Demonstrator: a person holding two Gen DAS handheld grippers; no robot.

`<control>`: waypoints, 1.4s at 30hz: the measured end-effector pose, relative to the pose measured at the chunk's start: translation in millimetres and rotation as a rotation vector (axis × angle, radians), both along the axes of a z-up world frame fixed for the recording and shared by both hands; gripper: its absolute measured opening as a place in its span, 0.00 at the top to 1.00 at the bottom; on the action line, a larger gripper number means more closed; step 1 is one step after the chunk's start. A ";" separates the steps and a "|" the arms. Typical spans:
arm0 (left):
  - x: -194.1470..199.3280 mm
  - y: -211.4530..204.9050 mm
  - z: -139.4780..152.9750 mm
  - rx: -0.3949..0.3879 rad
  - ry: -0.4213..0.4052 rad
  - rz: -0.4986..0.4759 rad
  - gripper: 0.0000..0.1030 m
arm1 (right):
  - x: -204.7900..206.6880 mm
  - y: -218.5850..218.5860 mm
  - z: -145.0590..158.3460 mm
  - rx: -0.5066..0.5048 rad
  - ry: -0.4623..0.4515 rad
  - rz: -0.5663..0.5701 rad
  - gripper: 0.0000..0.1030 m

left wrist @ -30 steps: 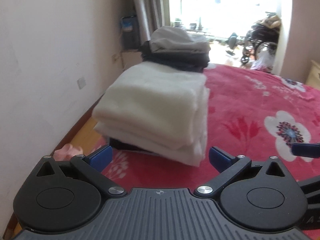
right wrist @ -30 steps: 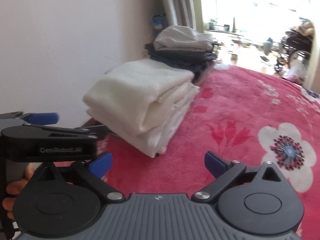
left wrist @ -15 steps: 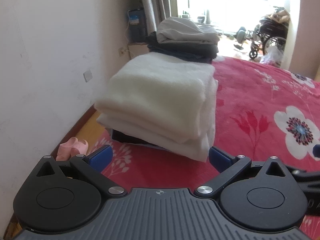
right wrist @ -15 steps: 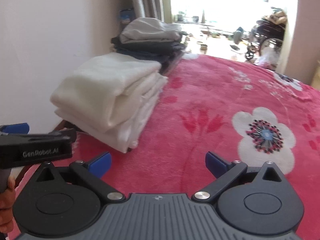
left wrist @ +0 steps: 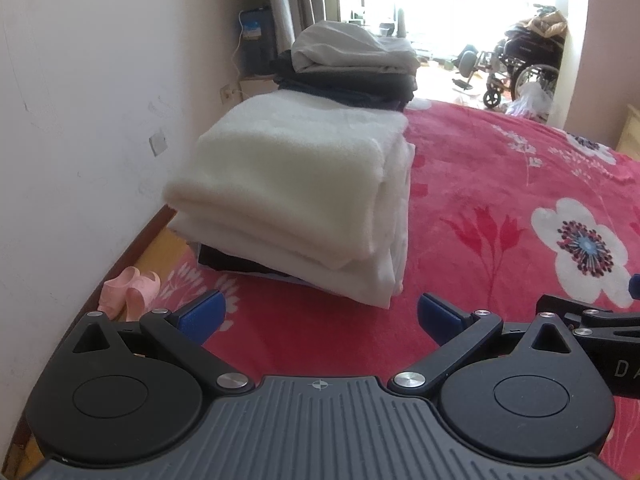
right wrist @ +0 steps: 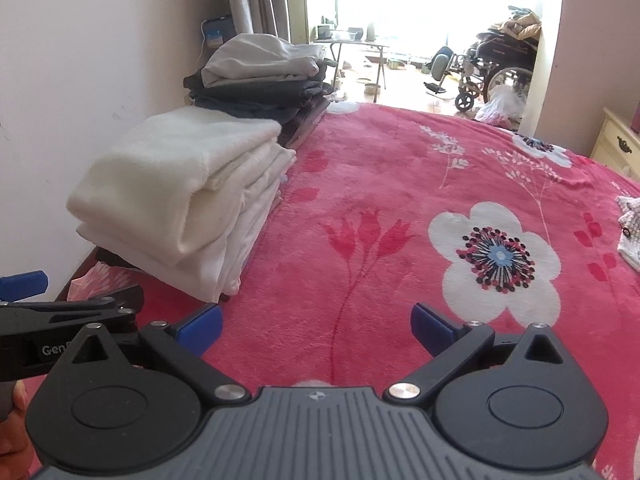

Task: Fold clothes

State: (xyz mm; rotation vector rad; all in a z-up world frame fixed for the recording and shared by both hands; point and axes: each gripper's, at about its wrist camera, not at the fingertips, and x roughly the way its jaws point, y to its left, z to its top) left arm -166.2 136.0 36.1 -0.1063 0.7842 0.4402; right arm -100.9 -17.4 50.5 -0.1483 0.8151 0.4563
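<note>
A folded cream-white stack (left wrist: pixel 296 196) (right wrist: pixel 180 196) lies at the left edge of the red flowered bed (left wrist: pixel 500 208) (right wrist: pixel 380 208), on top of a dark garment. Behind it sits a second pile (left wrist: pixel 352 68) (right wrist: pixel 260 80) of dark folded clothes topped by a grey one. My left gripper (left wrist: pixel 320 314) hovers just short of the cream stack, open, nothing between its blue pads. My right gripper (right wrist: pixel 316 322) is open over bare blanket to the right of the stack. A patterned white garment (right wrist: pixel 630 232) shows at the right edge of the right wrist view.
A white wall (left wrist: pixel 80 120) runs close along the bed's left side, with pink slippers (left wrist: pixel 128 292) on the floor in the gap. A wheelchair (right wrist: pixel 496 68) and clutter stand in the bright doorway beyond. A cream cabinet (right wrist: pixel 616 144) is at far right.
Both grippers have drawn back and swung right from the cream stack, which now sits further left in the right wrist view. Both stay open.
</note>
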 end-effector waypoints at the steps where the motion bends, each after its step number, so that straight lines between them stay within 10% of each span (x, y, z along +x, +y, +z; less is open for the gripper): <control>1: 0.2 -0.4 0.1 0.002 0.001 0.000 0.00 | 0.0 0.0 -0.3 0.000 0.002 0.000 0.00; 42: -0.5 3.6 1.4 0.042 0.007 0.044 0.00 | -1.5 7.8 -5.8 0.017 0.058 0.043 0.00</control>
